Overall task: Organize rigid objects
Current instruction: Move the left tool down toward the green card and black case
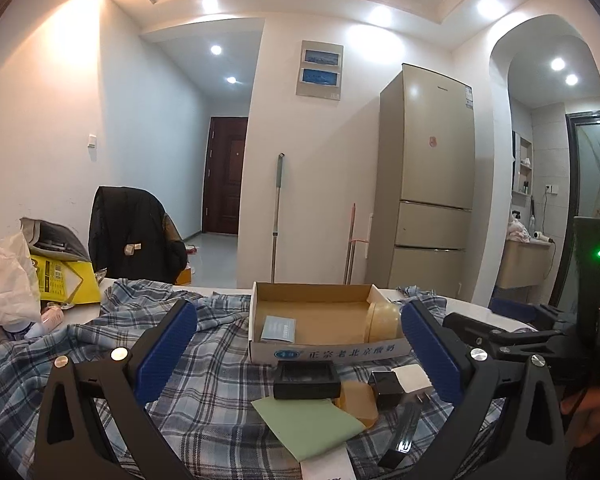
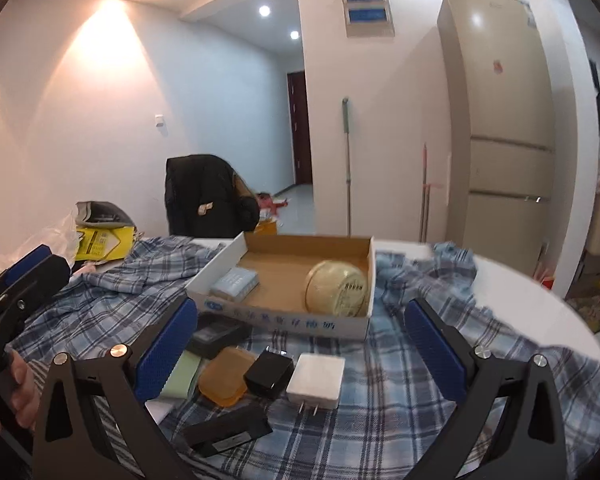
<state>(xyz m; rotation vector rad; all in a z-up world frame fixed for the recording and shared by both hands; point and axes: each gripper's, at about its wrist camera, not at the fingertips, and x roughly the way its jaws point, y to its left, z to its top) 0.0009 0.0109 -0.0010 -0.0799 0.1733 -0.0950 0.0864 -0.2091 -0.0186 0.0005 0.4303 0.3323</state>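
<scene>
Two things already lie in the open cardboard box (image 2: 284, 276): a round yellowish tub (image 2: 336, 288) on its side at the right end, and a pale blue packet (image 2: 235, 283) at the left end. The box sits on a blue plaid cloth (image 2: 400, 376) spread over a white table (image 2: 540, 296). Just in front of it, towards 6 o'clock in the right wrist view, a small cluster lies loose on the cloth: a white plug (image 2: 317, 376), a black plug (image 2: 269, 374) touching it at 9 o'clock, an amber soap-like block (image 2: 224, 378) beside that, a pale green card (image 2: 180, 376), a black square case (image 2: 216, 334) close to the box front, and a flat black bar (image 2: 226, 432) nearest the camera.

The right claw (image 2: 300, 344) hangs over this cluster with its blue pads wide apart, gripping nothing. The left claw (image 1: 300, 350) is likewise spread, empty, facing the box head-on.

At 9 o'clock on the table sit a yellow bag (image 1: 66, 280) and a white plastic bag (image 1: 4, 280). Beyond the table, a dark jacket (image 1: 132, 232) drapes a chair, a mop (image 1: 277, 216) leans on the wall, a tall beige fridge (image 1: 432, 176) stands at 1 o'clock, and a dark door (image 1: 225, 176) closes the hallway.
</scene>
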